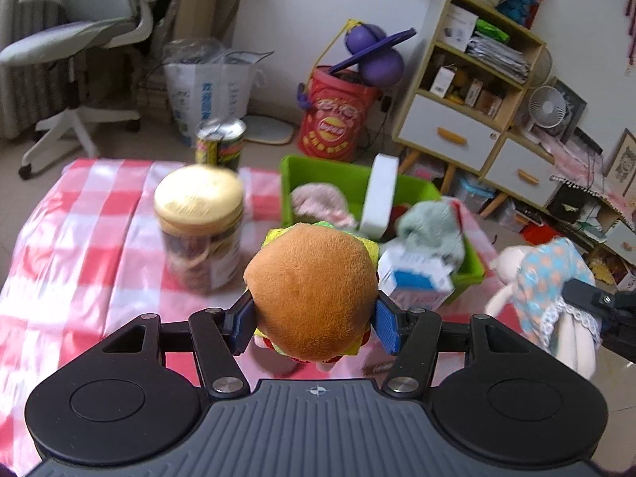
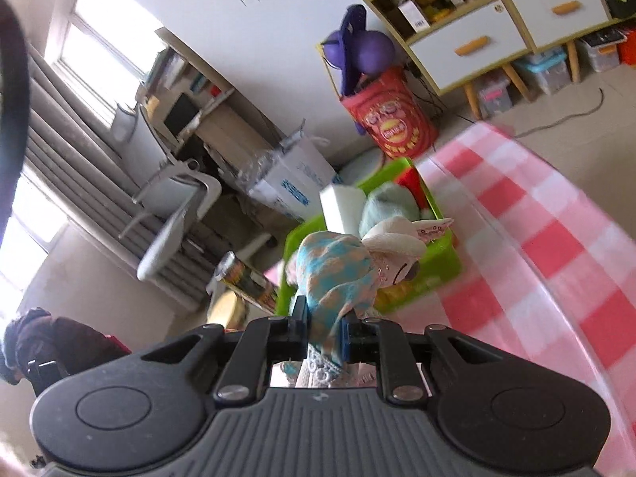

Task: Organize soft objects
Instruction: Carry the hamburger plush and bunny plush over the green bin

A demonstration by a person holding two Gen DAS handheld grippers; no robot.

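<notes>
My left gripper (image 1: 312,318) is shut on a plush hamburger (image 1: 310,290) and holds it above the pink checked tablecloth (image 1: 91,214), just in front of the green basket (image 1: 330,175). The basket has a white handle (image 1: 379,194) and holds a pink soft toy (image 1: 322,200), a pale green plush (image 1: 433,226) and a blue-and-white pack (image 1: 417,274). My right gripper (image 2: 324,330) is shut on a rag doll in a blue dotted dress (image 2: 342,266), held tilted near the basket (image 2: 441,258). The doll also shows in the left wrist view (image 1: 544,286).
A clear jar with a gold lid (image 1: 198,226) and a tin can (image 1: 220,145) stand on the table left of the basket. Beyond the table are a red snack-print bin (image 1: 334,115), a shelf unit (image 1: 469,91), an office chair (image 1: 79,39) and a white bag (image 1: 210,87).
</notes>
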